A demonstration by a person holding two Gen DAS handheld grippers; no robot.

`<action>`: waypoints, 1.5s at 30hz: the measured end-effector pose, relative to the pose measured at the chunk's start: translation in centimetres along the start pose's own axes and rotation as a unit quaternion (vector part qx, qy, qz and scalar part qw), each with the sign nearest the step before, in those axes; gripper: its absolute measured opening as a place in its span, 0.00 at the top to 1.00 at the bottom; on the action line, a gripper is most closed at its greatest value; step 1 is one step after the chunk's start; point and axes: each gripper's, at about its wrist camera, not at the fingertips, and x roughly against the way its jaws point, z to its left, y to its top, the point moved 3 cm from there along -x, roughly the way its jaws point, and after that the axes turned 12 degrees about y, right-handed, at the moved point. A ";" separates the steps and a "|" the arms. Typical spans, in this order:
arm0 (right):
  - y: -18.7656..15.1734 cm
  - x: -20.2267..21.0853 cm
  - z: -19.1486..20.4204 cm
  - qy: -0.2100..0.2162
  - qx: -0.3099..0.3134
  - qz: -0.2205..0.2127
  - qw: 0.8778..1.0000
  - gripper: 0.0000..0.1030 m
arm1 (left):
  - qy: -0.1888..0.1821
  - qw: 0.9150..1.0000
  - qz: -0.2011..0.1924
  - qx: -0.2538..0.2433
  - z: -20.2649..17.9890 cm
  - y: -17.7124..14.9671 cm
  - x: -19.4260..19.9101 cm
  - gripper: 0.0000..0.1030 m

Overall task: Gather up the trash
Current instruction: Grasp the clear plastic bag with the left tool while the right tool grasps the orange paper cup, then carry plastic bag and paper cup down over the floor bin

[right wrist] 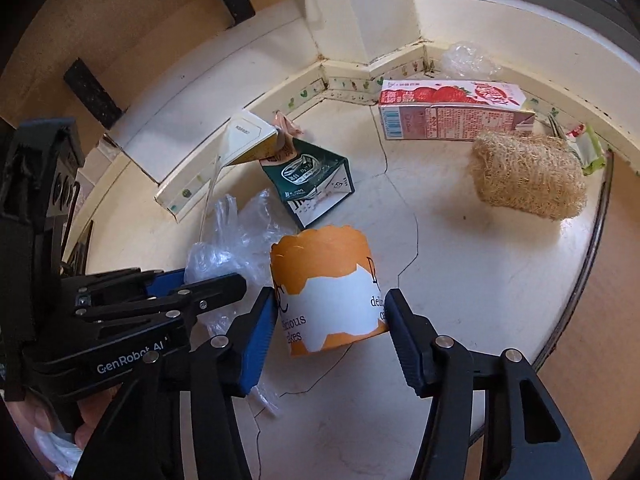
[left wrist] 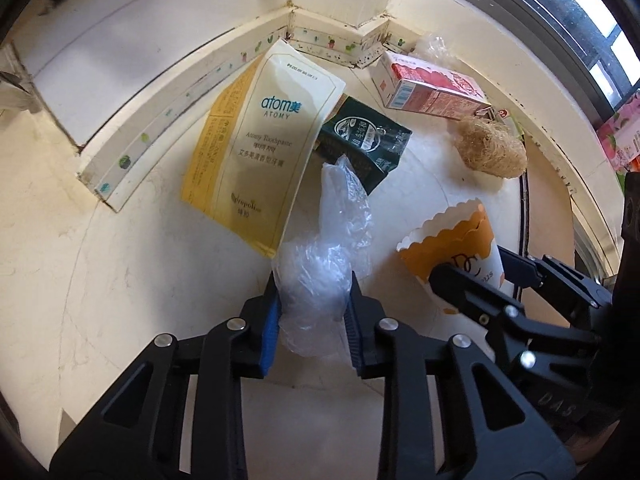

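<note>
We hold the left tool (left wrist: 314, 304) clamped on the crumpled clear plastic bag (left wrist: 320, 264) and the right tool (right wrist: 330, 320) half-wide, pads against the orange paper cake cup (right wrist: 328, 292) at its 12 o'clock, so both lift off the floor (right wrist: 460, 300) together.

A cream tiled floor (right wrist: 460, 280) meets a sticker-dotted baseboard (left wrist: 168, 120).

- The lower end of the clear plastic bag (left wrist: 320, 280) is covered by the pads of the left gripper (left wrist: 314, 316)
- One side of the dark green packet (left wrist: 362, 142) is hidden under the toothpaste box (left wrist: 256, 140)
- The small print on the strawberry carton (right wrist: 448, 110) cannot be read
- Part of the lettering on the paper cake cup (right wrist: 332, 292) is hidden behind the right gripper (right wrist: 328, 336) fingers
</note>
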 end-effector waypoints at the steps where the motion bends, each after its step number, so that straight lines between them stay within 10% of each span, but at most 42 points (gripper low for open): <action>1: -0.1 0.3 0.0 0.002 -0.005 -0.004 1.000 0.46 | -0.001 1.000 -0.002 0.000 0.1 -0.2 0.4 0.77; 16: -5.4 6.1 7.3 0.000 -0.033 -0.055 0.998 0.46 | -0.057 0.996 -0.048 -0.038 5.1 -6.2 9.6 0.77; 28: -16.5 9.1 19.1 -0.041 -0.085 -0.112 0.989 0.46 | -0.111 0.984 -0.083 -0.112 12.7 -13.9 16.9 0.77; 45: -34.2 3.4 29.8 -0.086 -0.156 -0.080 0.981 0.46 | -0.116 0.968 -0.053 -0.216 17.8 -28.5 14.7 0.77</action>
